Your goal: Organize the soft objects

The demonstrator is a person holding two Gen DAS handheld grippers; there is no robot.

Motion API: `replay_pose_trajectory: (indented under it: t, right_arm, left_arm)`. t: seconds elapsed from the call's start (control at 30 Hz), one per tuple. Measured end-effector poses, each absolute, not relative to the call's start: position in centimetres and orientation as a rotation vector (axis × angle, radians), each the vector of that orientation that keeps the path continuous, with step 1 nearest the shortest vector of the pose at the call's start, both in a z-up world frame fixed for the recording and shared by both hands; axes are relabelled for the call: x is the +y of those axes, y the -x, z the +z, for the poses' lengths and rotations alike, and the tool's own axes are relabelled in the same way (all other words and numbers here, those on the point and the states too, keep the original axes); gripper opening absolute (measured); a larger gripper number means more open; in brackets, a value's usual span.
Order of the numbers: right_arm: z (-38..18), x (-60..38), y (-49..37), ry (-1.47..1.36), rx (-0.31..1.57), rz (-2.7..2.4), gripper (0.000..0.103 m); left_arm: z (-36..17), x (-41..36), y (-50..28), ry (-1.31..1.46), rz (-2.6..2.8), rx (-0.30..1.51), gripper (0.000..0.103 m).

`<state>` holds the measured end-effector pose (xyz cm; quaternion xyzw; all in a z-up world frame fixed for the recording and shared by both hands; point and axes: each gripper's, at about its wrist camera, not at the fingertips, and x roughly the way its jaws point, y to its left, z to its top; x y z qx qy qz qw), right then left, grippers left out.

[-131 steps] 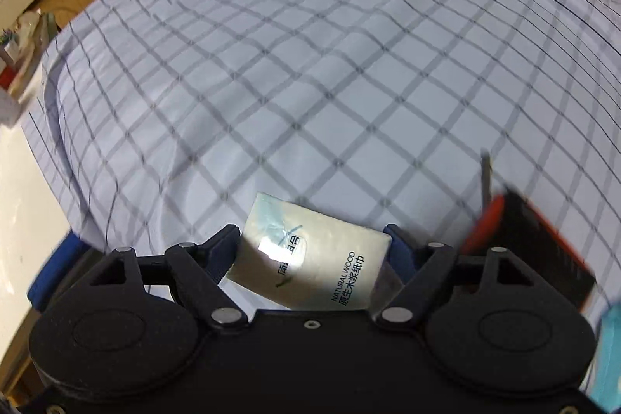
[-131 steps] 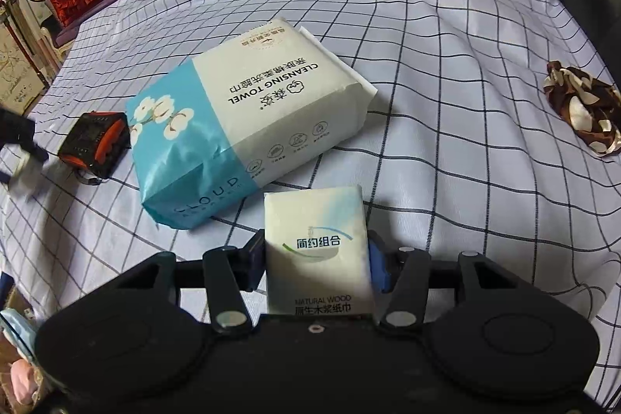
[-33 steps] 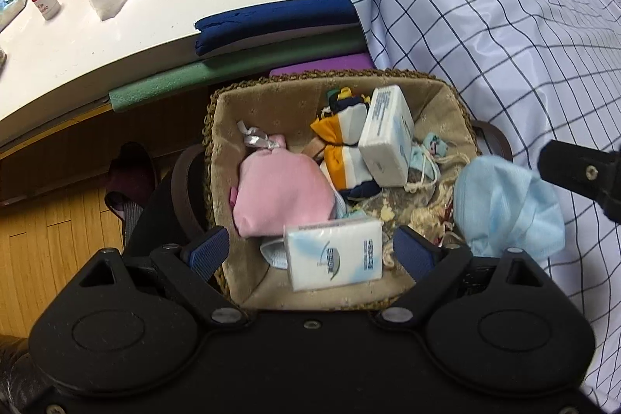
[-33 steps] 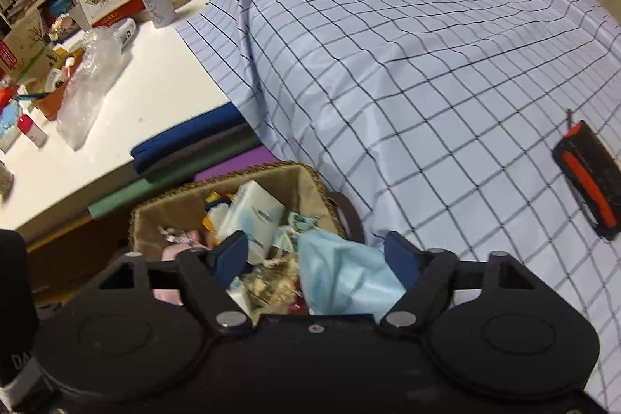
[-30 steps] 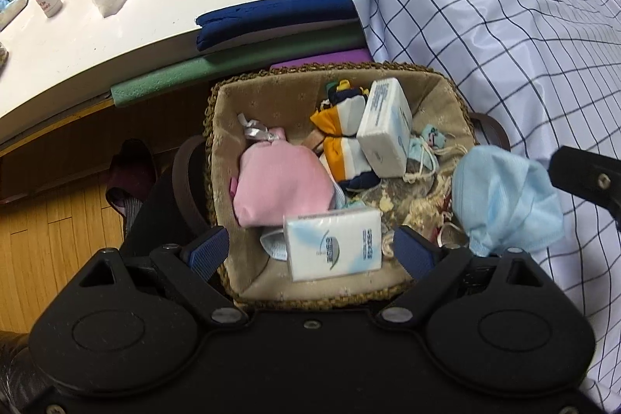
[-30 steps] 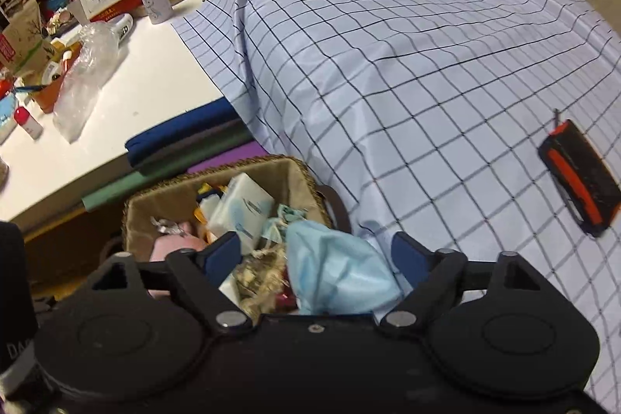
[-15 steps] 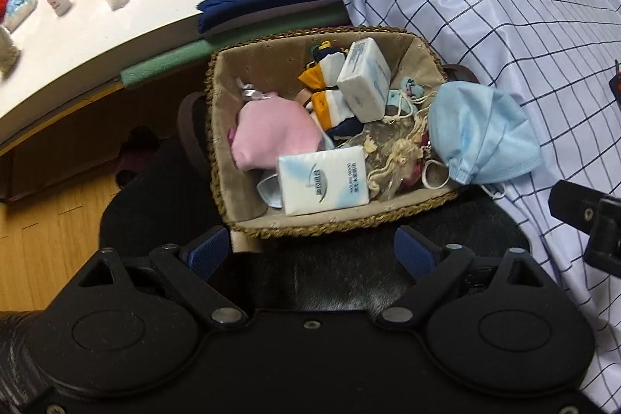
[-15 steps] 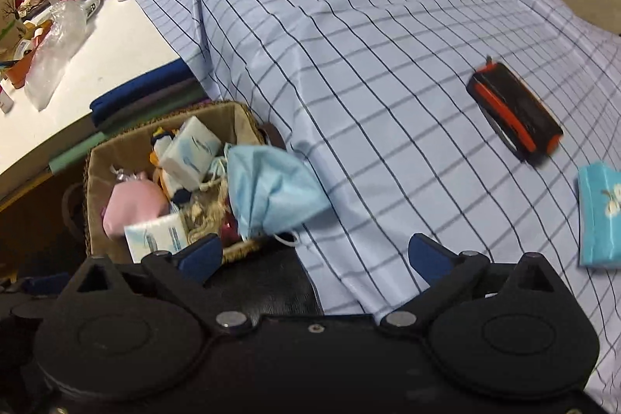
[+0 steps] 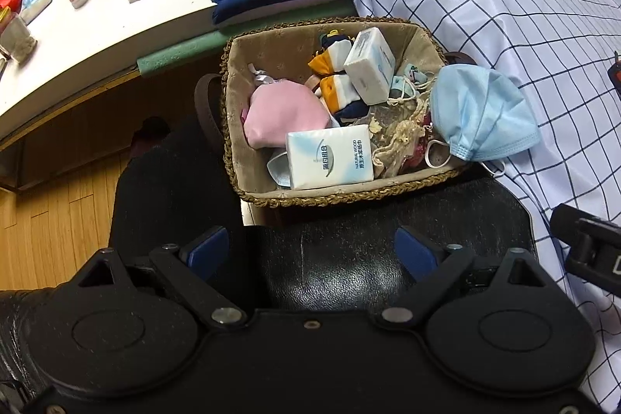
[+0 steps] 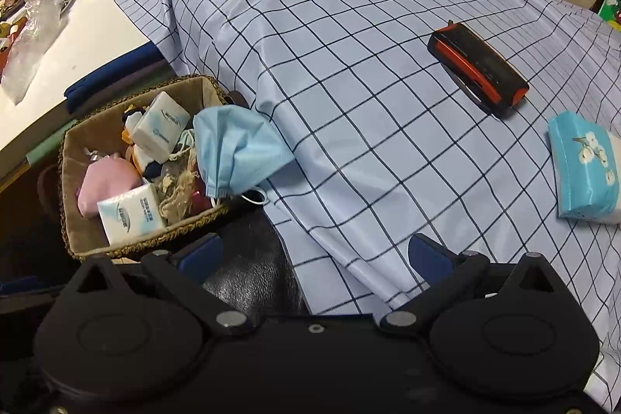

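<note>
Both the left tool (image 9: pixel 310 253) and right tool (image 10: pixel 314 257) gape wide, holding nothing. Beyond them the woven basket (image 9: pixel 349 194) holds two tissue packs (image 9: pixel 330 156), a pink pouch (image 9: pixel 285 113) and half-buried oddments; a blue mask (image 9: pixel 481 113) drapes its rim against the checked bedsheet (image 10: pixel 368 26). Right frame edge crops a towel pack (image 10: pixel 586 165).

Blue face mask (image 9: pixel 481 111) drapes over the filled woven basket's (image 9: pixel 349 196) rim.

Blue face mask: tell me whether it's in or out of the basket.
Half in: the blue face mask drapes over the basket rim onto the checked cloth.
</note>
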<state>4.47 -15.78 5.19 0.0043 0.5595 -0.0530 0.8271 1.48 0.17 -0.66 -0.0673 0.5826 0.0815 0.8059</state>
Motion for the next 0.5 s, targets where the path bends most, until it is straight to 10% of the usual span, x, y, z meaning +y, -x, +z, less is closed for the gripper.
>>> replay_pose_trajectory:
  t: [0.5]
  right_arm:
    - [5.1,-15.7,-3.6,0.011,1.184,-0.126,0.102]
  left_arm:
    - [0.5,-0.3,-0.5,0.12,0.19,1.205,0.09]
